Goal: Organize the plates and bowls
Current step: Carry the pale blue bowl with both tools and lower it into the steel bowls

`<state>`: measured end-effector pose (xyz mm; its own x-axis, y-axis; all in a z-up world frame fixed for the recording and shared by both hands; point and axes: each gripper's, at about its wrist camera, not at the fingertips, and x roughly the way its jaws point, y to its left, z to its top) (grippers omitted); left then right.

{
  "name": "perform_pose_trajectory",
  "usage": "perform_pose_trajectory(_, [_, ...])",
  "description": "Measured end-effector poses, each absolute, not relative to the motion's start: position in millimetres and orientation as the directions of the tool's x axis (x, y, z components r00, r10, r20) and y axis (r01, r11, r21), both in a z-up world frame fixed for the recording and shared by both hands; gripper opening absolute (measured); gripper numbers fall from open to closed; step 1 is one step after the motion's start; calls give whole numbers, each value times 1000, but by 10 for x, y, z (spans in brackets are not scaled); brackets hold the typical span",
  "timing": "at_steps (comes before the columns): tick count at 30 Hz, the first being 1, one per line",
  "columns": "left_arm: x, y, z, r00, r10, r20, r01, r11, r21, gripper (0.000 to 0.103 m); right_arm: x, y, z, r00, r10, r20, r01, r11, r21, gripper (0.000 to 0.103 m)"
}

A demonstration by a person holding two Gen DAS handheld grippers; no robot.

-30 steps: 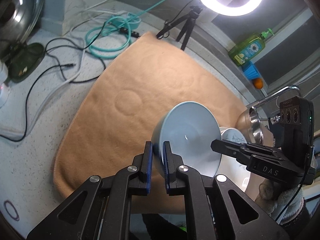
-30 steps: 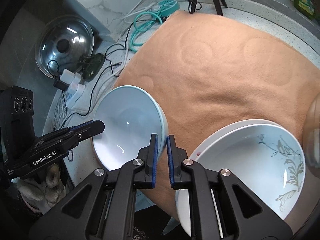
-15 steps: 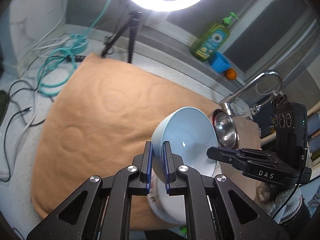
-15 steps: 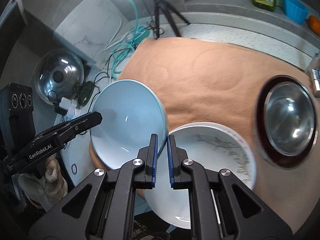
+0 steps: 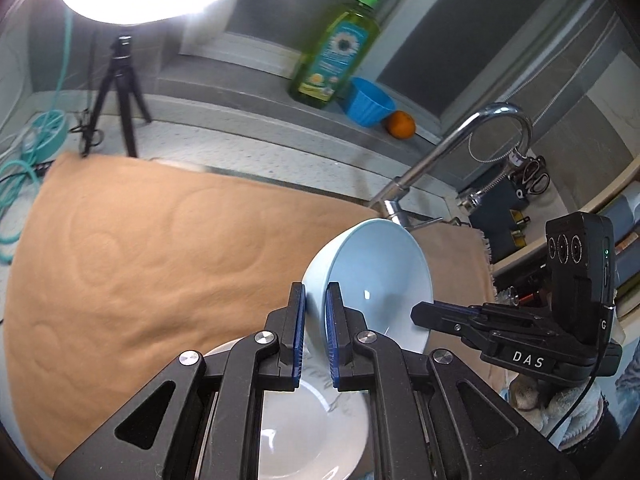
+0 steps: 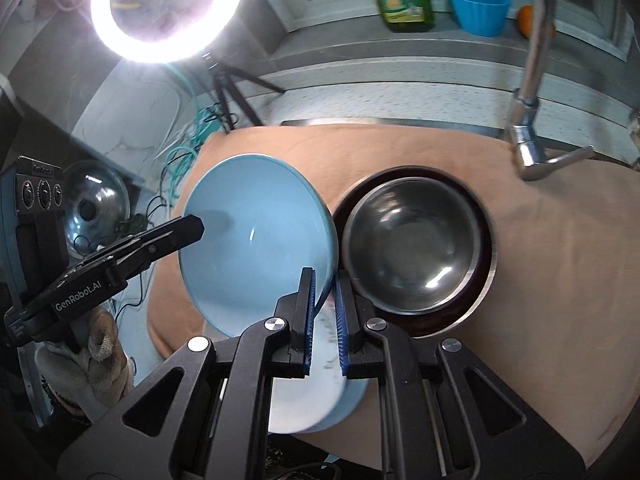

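Note:
A pale blue bowl [image 5: 376, 280] [image 6: 256, 236] hangs tilted above the tan cloth [image 5: 140, 256], held by both grippers at opposite sides of its rim. My left gripper [image 5: 315, 320] is shut on the rim's near-left edge. My right gripper [image 6: 324, 304] is shut on the opposite edge. Under the bowl lies a white plate with a leaf pattern [image 5: 316, 432] [image 6: 304, 404], stacked on another plate. A steel bowl [image 6: 412, 240] sits inside a dark brown dish [image 6: 486, 236], just right of the blue bowl.
A chrome tap [image 5: 460, 148] [image 6: 532, 80] rises behind the cloth. On the ledge stand a green soap bottle [image 5: 340, 48], a blue cup [image 5: 370, 102] and an orange [image 5: 400, 124]. A ring light on a tripod [image 5: 120, 92], cables and a pot lid [image 6: 96, 208] sit left.
Both grippers carried the blue bowl to the right across the cloth and a little upward. It now hangs over the white plates, beside the steel bowl. Both grips stayed shut.

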<state>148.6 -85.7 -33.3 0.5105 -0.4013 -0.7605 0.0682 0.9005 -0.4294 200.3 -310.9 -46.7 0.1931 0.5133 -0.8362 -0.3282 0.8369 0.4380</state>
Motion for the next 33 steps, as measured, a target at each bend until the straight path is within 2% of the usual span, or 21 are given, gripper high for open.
perform_pose_trajectory(12, [1889,-1354,-547,433,-428,-794,94,897,-432,8,2336,-3665,-735,200,463,-864,-258,875,409,9])
perform_pose_trajectory(33, [2009,-1564,-844,348,-363,-864,71,929,-362,8,2417,-3674,-1052,141,422,-895,-270,887,376,9])
